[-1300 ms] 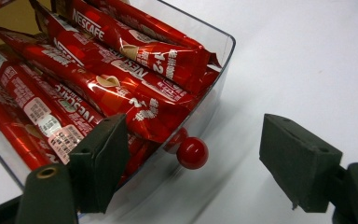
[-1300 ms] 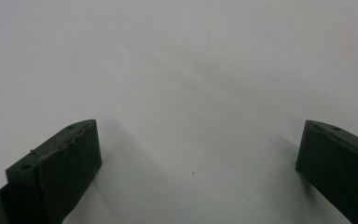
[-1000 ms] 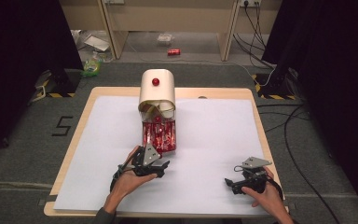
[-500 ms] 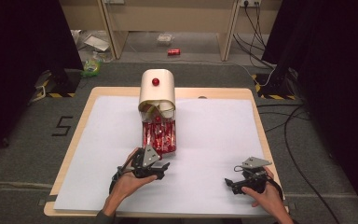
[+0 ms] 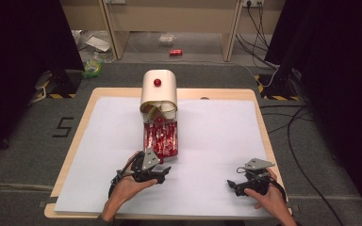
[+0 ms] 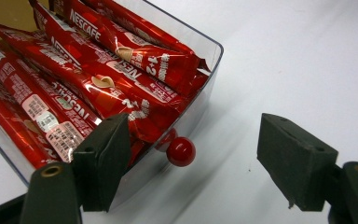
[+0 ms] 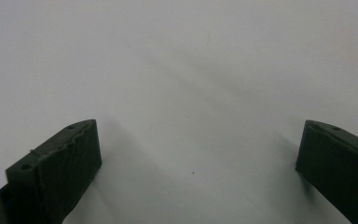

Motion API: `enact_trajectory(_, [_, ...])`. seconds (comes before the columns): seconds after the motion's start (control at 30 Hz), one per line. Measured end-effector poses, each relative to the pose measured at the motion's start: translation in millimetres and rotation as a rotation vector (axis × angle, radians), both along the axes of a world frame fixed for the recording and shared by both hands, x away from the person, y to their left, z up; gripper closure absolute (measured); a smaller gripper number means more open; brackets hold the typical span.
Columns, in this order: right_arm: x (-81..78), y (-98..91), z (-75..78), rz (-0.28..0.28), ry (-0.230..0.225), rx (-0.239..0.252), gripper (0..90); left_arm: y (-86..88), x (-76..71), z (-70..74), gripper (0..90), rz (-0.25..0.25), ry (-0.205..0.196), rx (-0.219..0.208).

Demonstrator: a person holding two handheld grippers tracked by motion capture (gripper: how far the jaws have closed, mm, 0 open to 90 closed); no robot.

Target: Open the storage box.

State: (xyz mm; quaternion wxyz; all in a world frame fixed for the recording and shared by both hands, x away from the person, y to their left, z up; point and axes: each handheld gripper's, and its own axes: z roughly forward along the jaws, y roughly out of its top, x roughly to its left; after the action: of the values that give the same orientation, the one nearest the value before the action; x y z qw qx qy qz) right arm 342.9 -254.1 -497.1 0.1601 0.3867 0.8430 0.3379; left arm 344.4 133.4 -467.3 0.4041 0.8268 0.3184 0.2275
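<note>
While the clear drawer [image 5: 160, 139] stands pulled out of its cream, round-topped cabinet [image 5: 158, 92] near the middle of the bench [image 5: 245, 94], the step in hand looks like work at its front pull: the left gripper [image 6: 193, 154] sits at the drawer's near end with its jaws spread wide and nothing clamped, the red knob [image 6: 181, 151] lying in the gap nearer the left-hand jaw, touching neither as far as I can tell. Next, I judge, the jaws must centre on that knob and close before any push or pull, kept straight along the drawer's line. Red Nescafé sachets [image 6: 98, 79] fill the drawer, piled to the rim. Well off to the right, the right gripper [image 5: 250, 181] rests on the white sheet [image 5: 217, 141], jaws equally wide and empty. Grey carpet surrounds the bench, with black drapes at both sides, cables trailing right, and a red can [image 5: 176, 52] on the floor beyond.
</note>
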Motion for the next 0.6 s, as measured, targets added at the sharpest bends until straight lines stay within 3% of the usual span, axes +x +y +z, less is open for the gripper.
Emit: enact_trajectory(0.6, [0.1, 0.1, 0.0, -0.001, 0.001, 0.002, 0.4, 5.5, 2.3, 2.8, 25.2, 0.024, -0.012, -0.034])
